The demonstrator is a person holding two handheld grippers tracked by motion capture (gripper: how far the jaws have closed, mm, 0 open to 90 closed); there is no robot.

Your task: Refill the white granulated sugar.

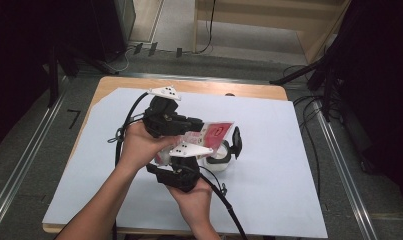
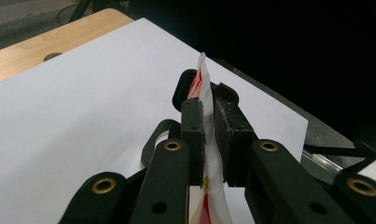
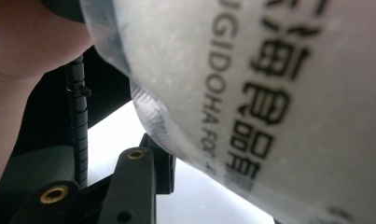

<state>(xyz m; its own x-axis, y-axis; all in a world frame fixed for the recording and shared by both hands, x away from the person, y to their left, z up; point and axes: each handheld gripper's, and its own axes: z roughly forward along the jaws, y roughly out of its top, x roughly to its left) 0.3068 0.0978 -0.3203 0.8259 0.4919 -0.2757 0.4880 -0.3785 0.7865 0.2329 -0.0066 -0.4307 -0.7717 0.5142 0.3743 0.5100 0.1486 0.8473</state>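
Note:
A red and white plastic pouch (image 1: 217,131) hangs in the air over the middle of the table. My left gripper (image 1: 196,125) is shut on its left edge; in the left gripper view the pads clamp the pouch's seam (image 2: 202,77) at my left gripper (image 2: 209,109). Just below, my right gripper (image 1: 224,152) reaches toward the right with a white round cup (image 1: 215,164) between its jaws, apparently gripped. In the right gripper view the pouch (image 3: 269,93) with black print hangs right before the lens, and one black finger (image 3: 134,182) shows under it.
A white sheet (image 1: 289,175) covers most of the wooden tabletop (image 1: 114,82). Black cables trail from both grippers toward the near edge. Metal rails run along the floor on both sides, with dark stands and cables at the far corners.

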